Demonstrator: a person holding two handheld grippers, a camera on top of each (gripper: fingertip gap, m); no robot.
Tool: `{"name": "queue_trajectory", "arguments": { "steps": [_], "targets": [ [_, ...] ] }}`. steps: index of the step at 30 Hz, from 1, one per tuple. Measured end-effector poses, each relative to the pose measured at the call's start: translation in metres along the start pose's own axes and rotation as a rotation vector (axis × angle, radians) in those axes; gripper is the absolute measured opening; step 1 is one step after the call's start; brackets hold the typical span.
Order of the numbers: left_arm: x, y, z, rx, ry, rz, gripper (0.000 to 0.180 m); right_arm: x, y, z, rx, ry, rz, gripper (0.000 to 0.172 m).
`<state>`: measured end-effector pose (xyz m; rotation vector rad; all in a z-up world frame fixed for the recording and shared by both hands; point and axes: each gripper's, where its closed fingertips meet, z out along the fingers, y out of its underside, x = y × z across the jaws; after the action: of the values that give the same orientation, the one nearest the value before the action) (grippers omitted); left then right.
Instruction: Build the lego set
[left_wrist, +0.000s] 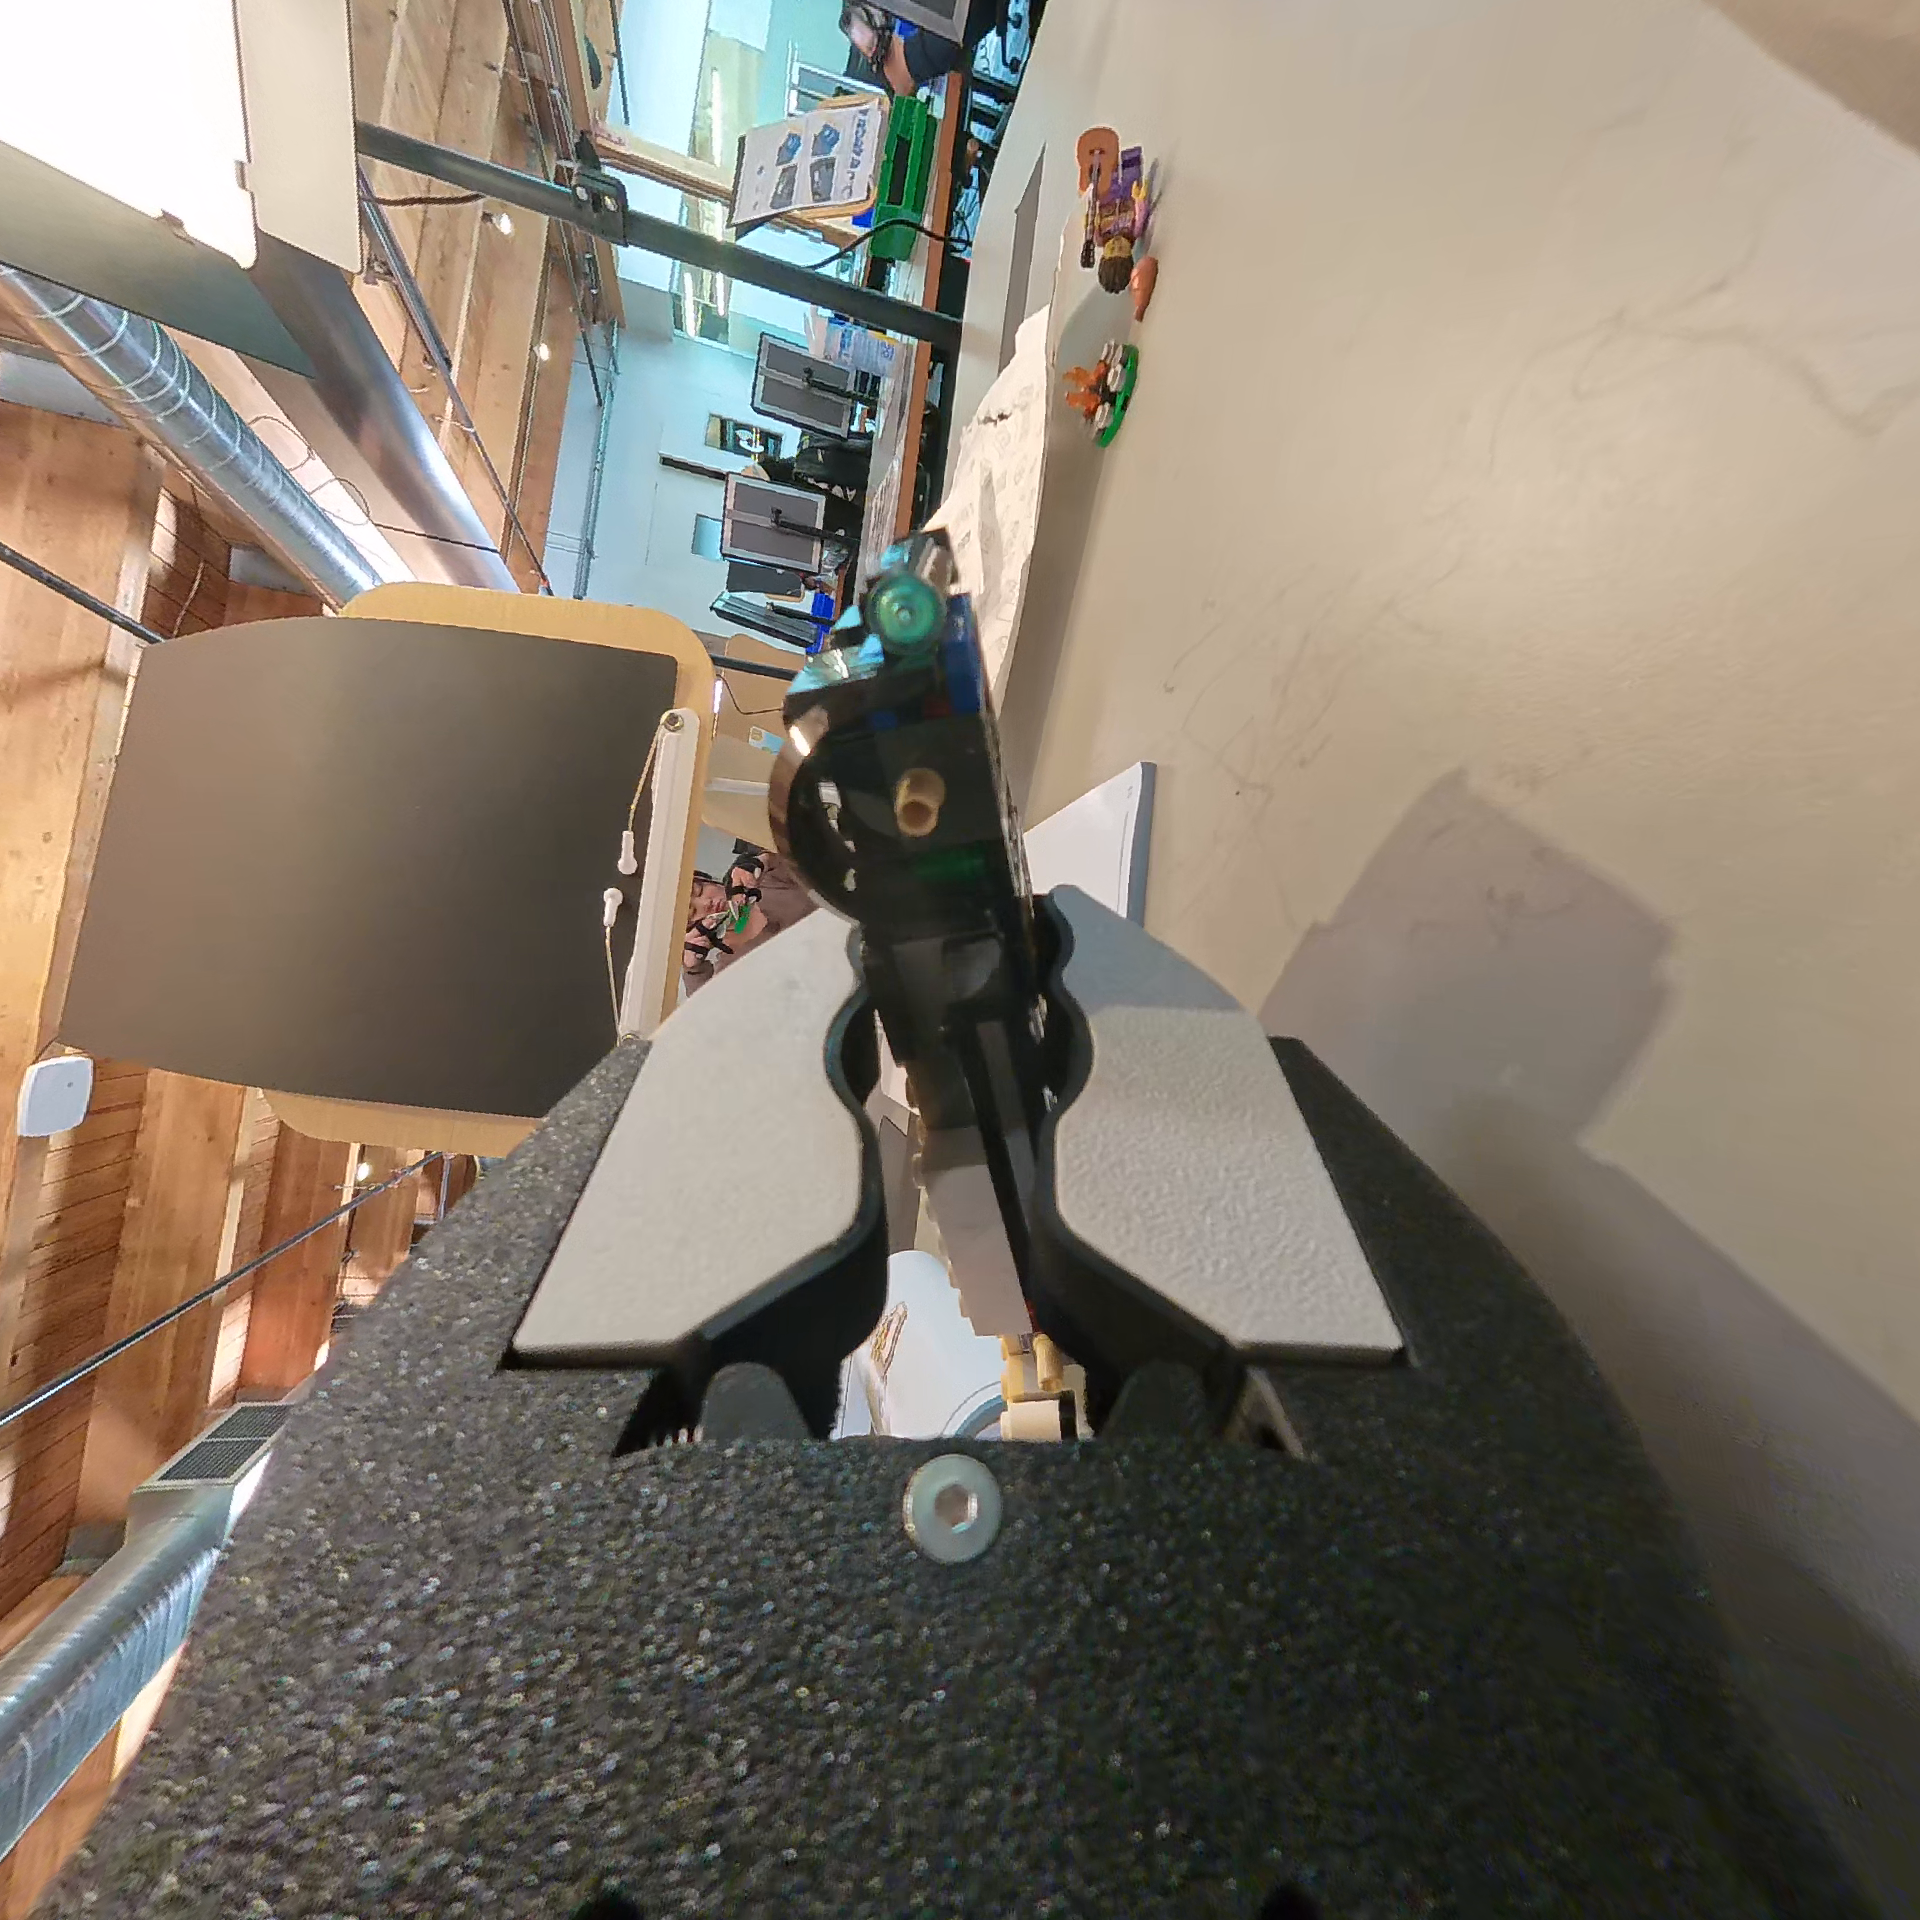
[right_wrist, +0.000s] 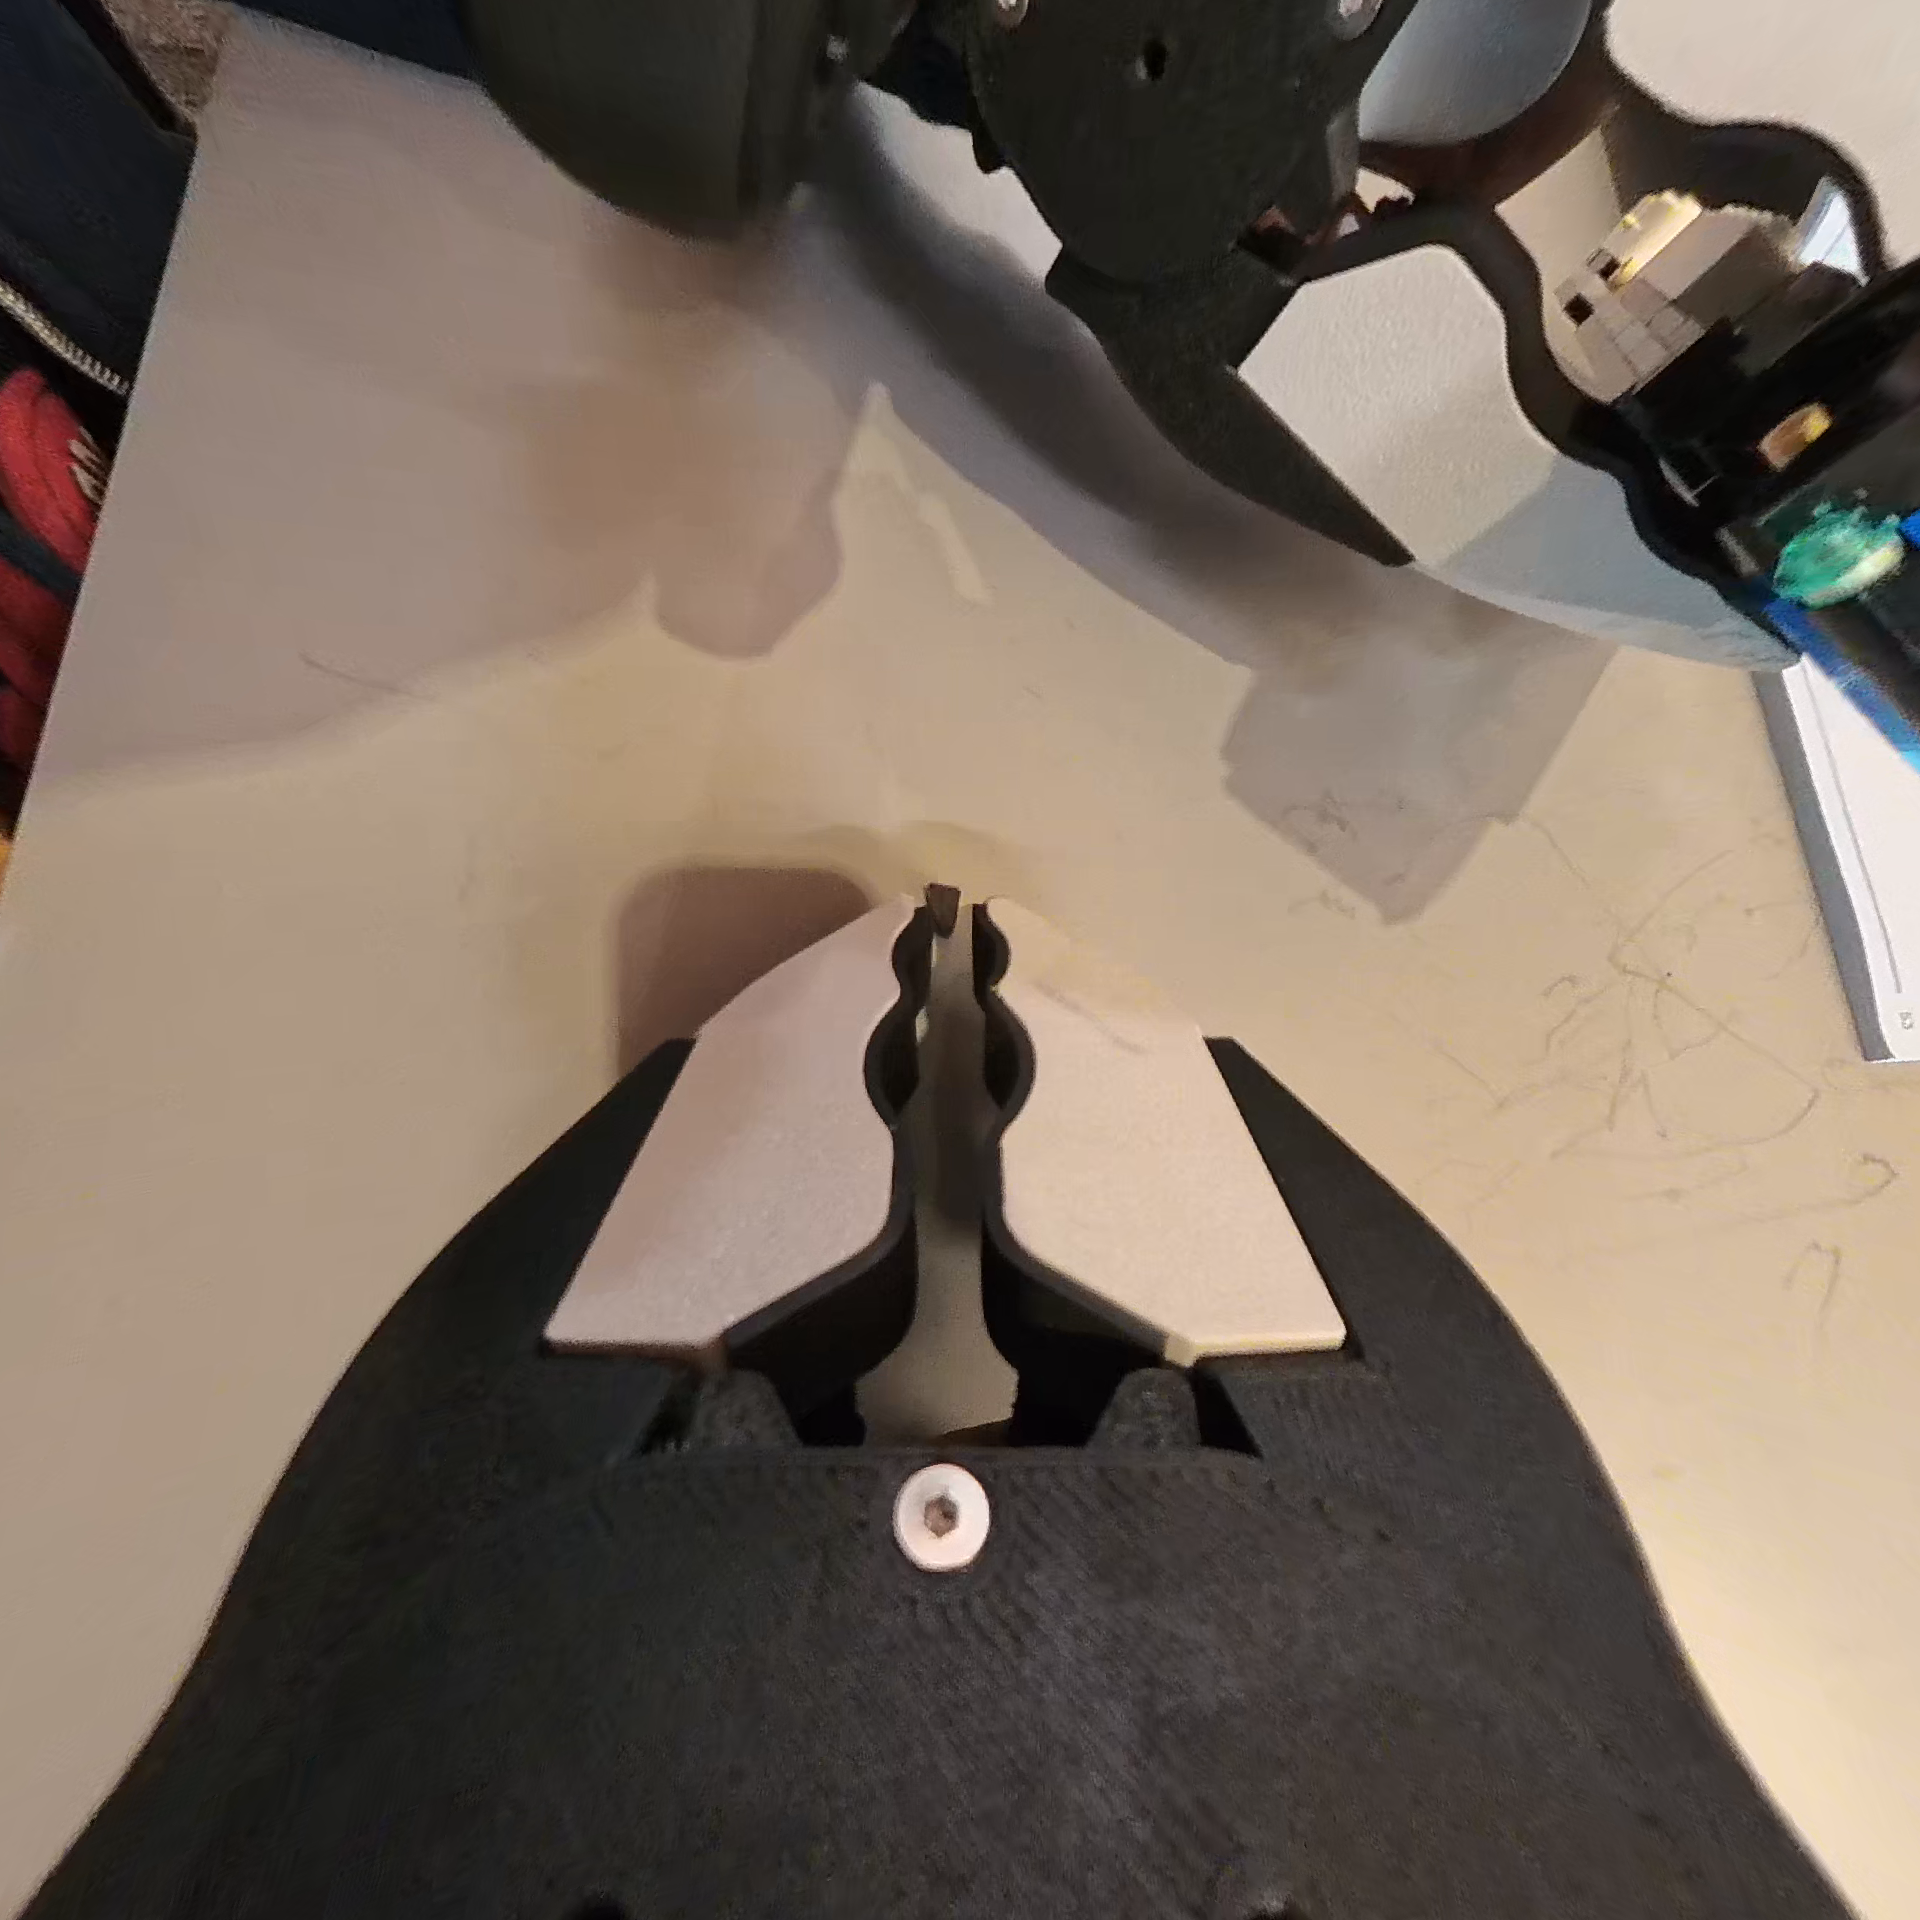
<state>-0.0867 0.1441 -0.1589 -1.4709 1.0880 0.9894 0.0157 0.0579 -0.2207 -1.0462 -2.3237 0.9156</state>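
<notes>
My left gripper (left_wrist: 961, 935) is shut on a black brick-built model (left_wrist: 914, 748) with a teal round piece, blue parts and a tan pin. Both pads press on its sides and hold it above the cream table (left_wrist: 1507, 520). The model also shows in the right wrist view (right_wrist: 1704, 405), at the top right, still in that gripper's fingers. My right gripper (right_wrist: 951, 920) is low over the table (right_wrist: 416, 727) with its jaws slightly apart. A tiny dark piece (right_wrist: 940, 906) sits at its left fingertip, and a pale gap separates it from the right fingertip.
A purple toy figure with a guitar (left_wrist: 1117, 208) and a small green round base with orange bits (left_wrist: 1107, 395) stand far off on the table. A printed paper sheet (left_wrist: 997, 540) and a white flat booklet (left_wrist: 1101, 842) lie beyond the model. The table's left edge (right_wrist: 125, 520) borders dark and red items.
</notes>
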Motion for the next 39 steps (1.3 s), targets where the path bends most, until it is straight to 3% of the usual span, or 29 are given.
{"name": "queue_trajectory", "arguments": {
  "steps": [15,22,39],
  "targets": [
    [0.002,-0.003,0.001,0.005,0.009,0.002,0.028,0.003,0.001,0.005,-0.027,0.031,-0.006,0.003],
    [0.002,-0.003,0.000,0.006,0.010,0.004,0.028,0.001,0.002,0.006,-0.031,0.024,0.001,0.010],
    [0.002,-0.004,0.000,0.007,0.009,0.002,0.028,0.012,-0.001,0.007,-0.019,0.025,0.216,0.011]
  ]
}}
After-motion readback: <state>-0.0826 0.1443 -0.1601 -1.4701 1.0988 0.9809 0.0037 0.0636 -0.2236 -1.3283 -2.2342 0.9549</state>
